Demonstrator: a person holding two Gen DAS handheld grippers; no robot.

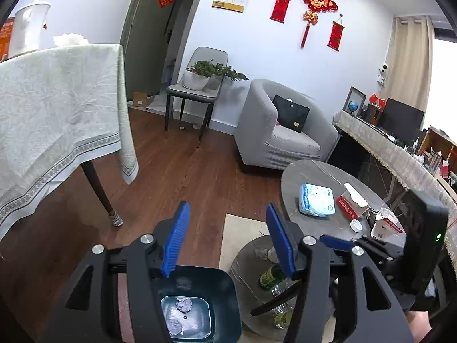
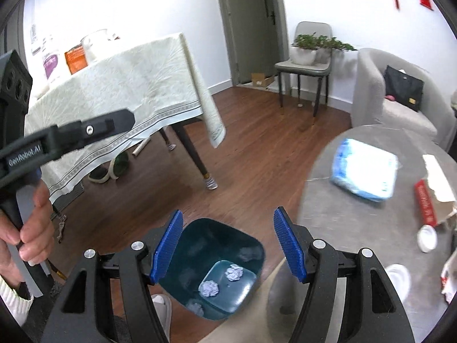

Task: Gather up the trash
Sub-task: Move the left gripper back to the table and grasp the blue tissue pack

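Note:
A dark teal trash bin (image 1: 225, 294) (image 2: 251, 245) stands on the wood floor below both grippers. Crumpled paper balls (image 1: 184, 304) (image 2: 234, 273) lie at its bottom. My left gripper (image 1: 228, 240) is open and empty above the bin. My right gripper (image 2: 228, 245) is open and empty, also above the bin. The right gripper's body shows in the left wrist view (image 1: 371, 254), and the left one, held by a hand, in the right wrist view (image 2: 68, 134). On the round grey table (image 1: 314, 177) (image 2: 357, 228) lie a blue tissue pack (image 1: 317, 200) (image 2: 365, 168), a red box (image 1: 351, 203) (image 2: 428, 203) and a white cap (image 1: 356, 225) (image 2: 427, 238).
A lower round shelf (image 1: 251, 274) holds plastic bottles (image 1: 271, 277). A dining table with a pale cloth (image 1: 57, 120) (image 2: 128, 91) stands at left. A grey armchair (image 1: 274, 131), a chair with plants (image 1: 200, 85) and a cluttered sideboard (image 1: 400, 148) are behind.

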